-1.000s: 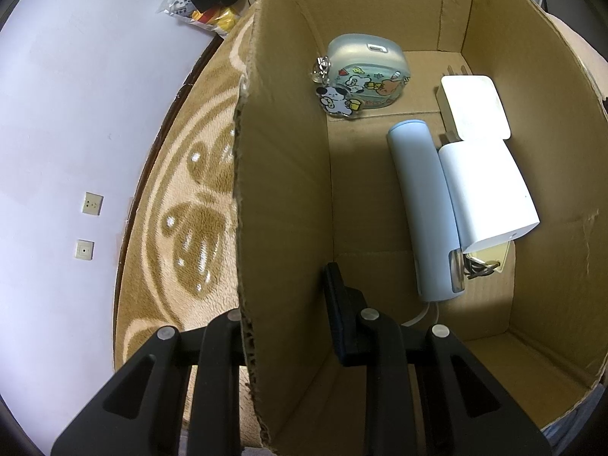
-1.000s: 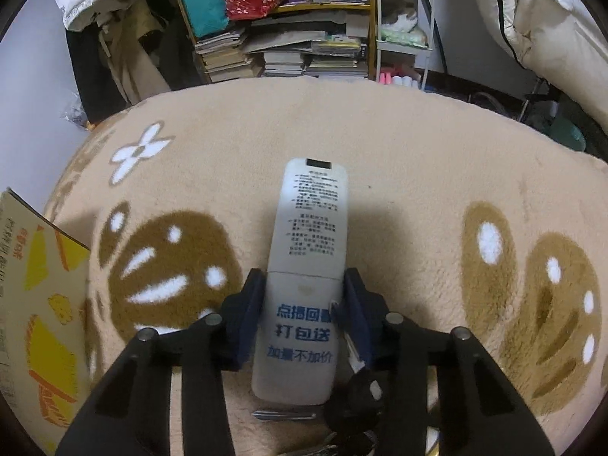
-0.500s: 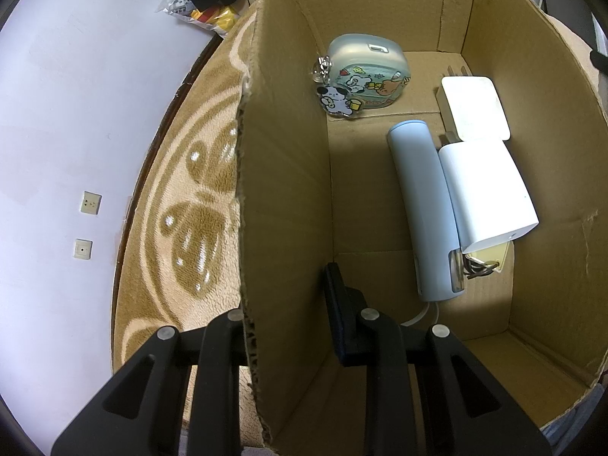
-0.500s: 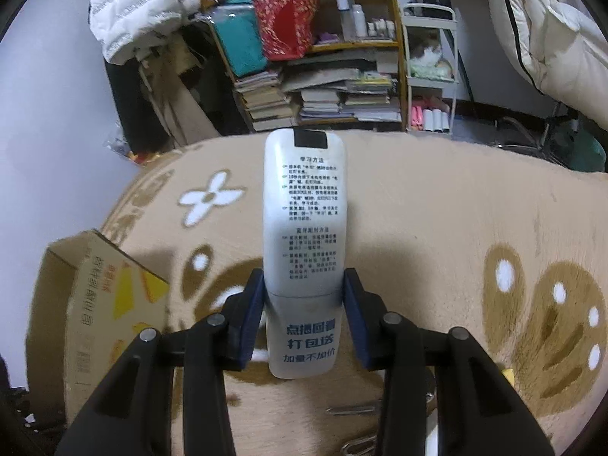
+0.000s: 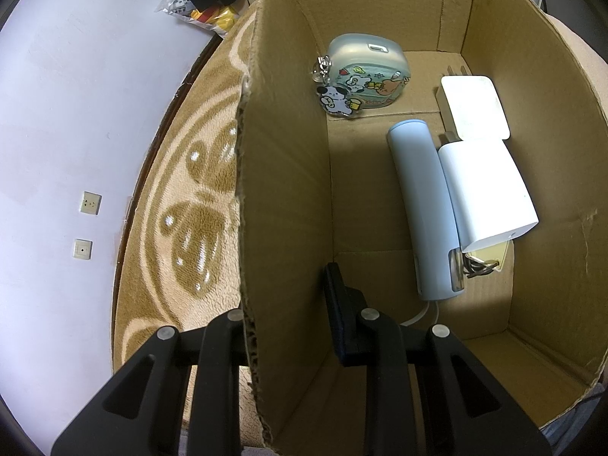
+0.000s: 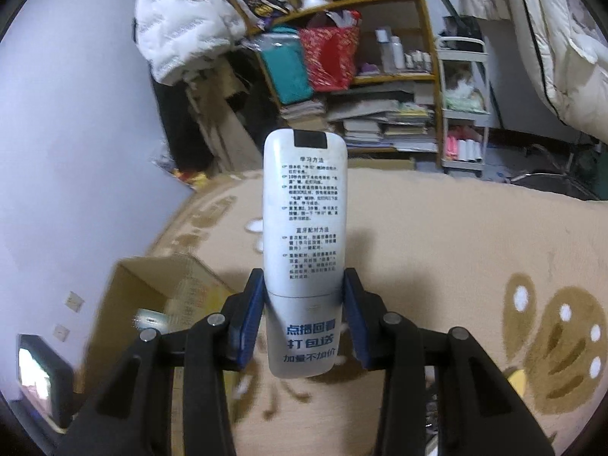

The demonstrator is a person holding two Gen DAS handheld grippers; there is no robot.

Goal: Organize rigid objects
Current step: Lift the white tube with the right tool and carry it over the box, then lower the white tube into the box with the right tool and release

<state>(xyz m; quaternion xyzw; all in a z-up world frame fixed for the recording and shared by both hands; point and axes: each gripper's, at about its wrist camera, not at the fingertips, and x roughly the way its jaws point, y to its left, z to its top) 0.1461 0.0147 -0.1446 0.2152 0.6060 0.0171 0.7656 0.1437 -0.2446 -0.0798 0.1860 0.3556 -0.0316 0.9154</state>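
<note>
Both jaws straddle box wall [image 5: 281,174]; floor half bare.

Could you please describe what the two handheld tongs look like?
Both tongs are matte black plastic, each with two angular arms with triangular cut-outs and round silver pivot pins. The right tongs carry flat blue pads on the inner faces of their fingers; the left tongs show a dark pad. No cables, markings, hands or sleeves show.

In the cardboard box [image 5: 288,174] on the rug [image 5: 190,197], the tube [image 5: 425,209] lies left of the adapter [image 5: 488,190]; the pouch [image 5: 366,72] sits behind.
</note>
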